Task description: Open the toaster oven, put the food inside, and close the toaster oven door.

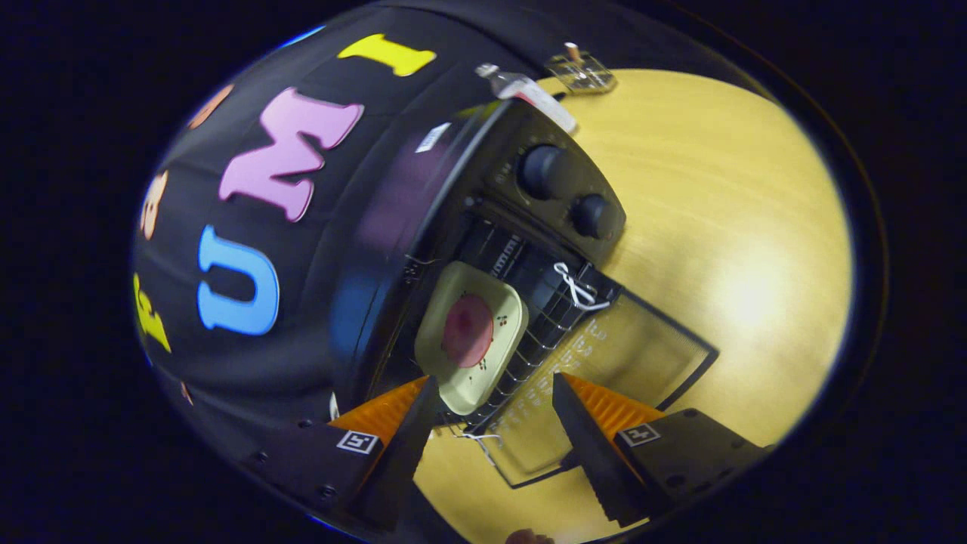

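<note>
Gripper (495, 408) gaping wide, fingers gripping nothing, touching nothing. Toaster oven (483, 227) lying just ahead of the fingers, glass door (604, 370) hanging fully open over the wooden table (718, 227). One pale tray (472, 336) carrying one round pink piece of food (467, 330), sitting on the wire rack (544, 325) inside. Two knobs (544, 172) showing on the panel. One bottle (525, 91) resting beyond the oven.

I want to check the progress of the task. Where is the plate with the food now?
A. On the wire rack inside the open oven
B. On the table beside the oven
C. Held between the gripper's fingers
A: the plate lies on the wire rack of the toaster oven, its glass door folded down; the gripper is open, just before the plate.
</note>
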Motion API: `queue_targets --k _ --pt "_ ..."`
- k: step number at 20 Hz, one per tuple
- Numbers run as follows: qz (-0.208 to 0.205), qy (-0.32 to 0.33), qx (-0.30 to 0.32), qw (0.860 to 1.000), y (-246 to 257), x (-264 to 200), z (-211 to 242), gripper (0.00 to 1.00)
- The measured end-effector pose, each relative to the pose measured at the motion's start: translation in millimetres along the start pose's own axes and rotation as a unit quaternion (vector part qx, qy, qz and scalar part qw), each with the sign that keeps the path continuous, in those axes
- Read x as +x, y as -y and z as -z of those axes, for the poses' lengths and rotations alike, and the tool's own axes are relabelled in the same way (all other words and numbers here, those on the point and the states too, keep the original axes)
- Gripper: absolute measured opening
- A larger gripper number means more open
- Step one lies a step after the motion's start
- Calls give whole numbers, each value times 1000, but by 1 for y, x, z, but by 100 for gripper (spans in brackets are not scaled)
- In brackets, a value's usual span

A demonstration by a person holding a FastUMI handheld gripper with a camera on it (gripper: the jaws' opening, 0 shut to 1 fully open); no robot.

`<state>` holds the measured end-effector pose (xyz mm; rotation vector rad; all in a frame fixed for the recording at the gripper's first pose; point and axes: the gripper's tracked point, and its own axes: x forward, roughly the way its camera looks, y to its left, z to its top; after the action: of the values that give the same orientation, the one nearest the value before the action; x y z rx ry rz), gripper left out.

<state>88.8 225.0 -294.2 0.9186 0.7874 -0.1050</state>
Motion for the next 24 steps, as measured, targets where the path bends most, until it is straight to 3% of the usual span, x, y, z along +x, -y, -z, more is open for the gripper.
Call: queue_targets --k 3,10,18,24 --pt "8 -6 -135 991 12 -24 8 99" --pt "44 -49 -312 948 46 -49 50 99" --pt "87 -113 -382 913 71 -32 109 99" --pt "130 -125 -373 910 94 -6 121 100"
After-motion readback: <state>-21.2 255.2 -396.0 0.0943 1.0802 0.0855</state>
